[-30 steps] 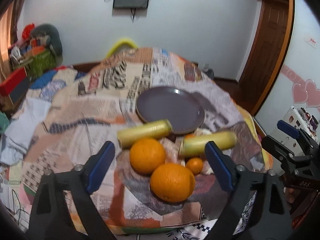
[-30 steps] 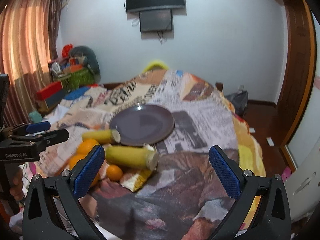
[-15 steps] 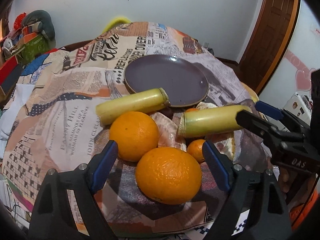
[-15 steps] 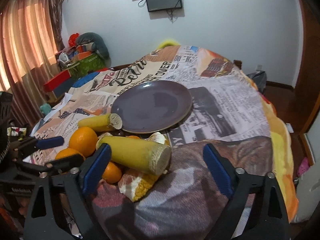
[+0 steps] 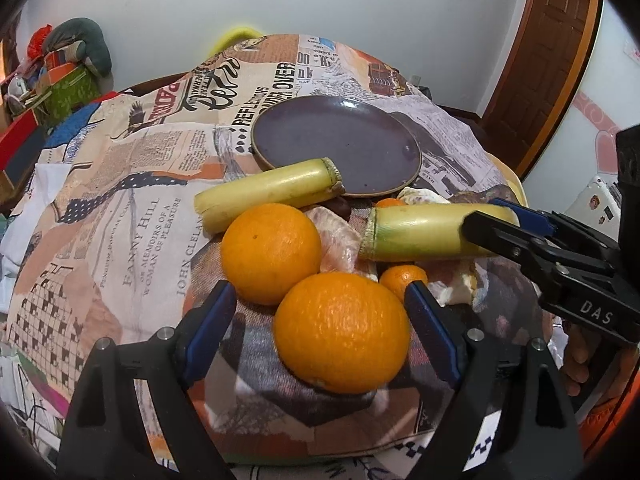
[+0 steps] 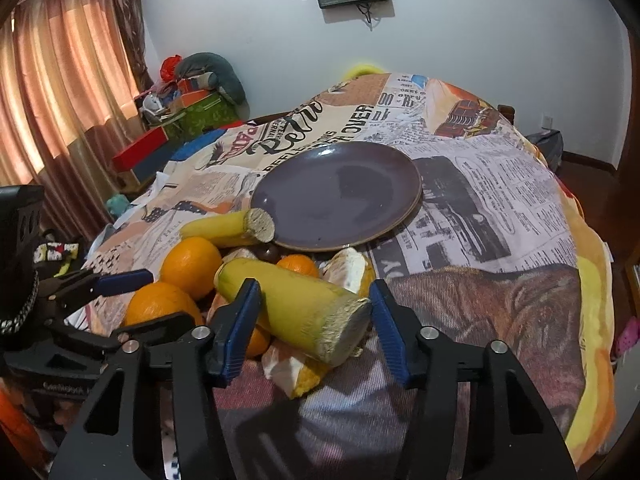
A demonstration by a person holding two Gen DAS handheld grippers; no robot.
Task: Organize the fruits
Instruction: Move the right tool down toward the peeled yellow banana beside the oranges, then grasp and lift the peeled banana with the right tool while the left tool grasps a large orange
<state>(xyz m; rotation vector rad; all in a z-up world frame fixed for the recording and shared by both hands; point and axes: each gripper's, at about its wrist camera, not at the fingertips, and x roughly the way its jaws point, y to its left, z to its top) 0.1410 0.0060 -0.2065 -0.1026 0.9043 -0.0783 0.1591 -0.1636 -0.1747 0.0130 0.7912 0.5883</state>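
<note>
Both grippers had come in low over the fruit heap on the bed. The right gripper (image 6: 312, 320) straddled the cut end of the nearer yellow stalk piece (image 6: 296, 312); its jaws had just been closing, the left blue pad was at the stalk's side, but a sliver of gap showed by the right pad, so I judged the grip not quite made. It took the stalk near its cut end, probably because the other end was wedged among the oranges. The left gripper (image 5: 316, 316) stood wide around the front orange (image 5: 340, 332), one pad on each side and neither pressing, which looked like lining up for a squeeze across the fruit's widest part.

All the fruit lay loose on the newsprint-patterned blanket (image 5: 132, 208): a second orange (image 5: 272, 252) just behind the front one, a small tangerine (image 5: 402, 280) beside them, some peeled citrus segments (image 6: 348, 268), and a second stalk piece (image 5: 268, 192) with its end lying against the plate's rim.

The only container was the dark purple plate (image 6: 336, 196), sitting on the blanket just beyond the pile. Nothing was in it. I took it for the place the fruit was meant to go, so the sorting had hardly begun.
</note>
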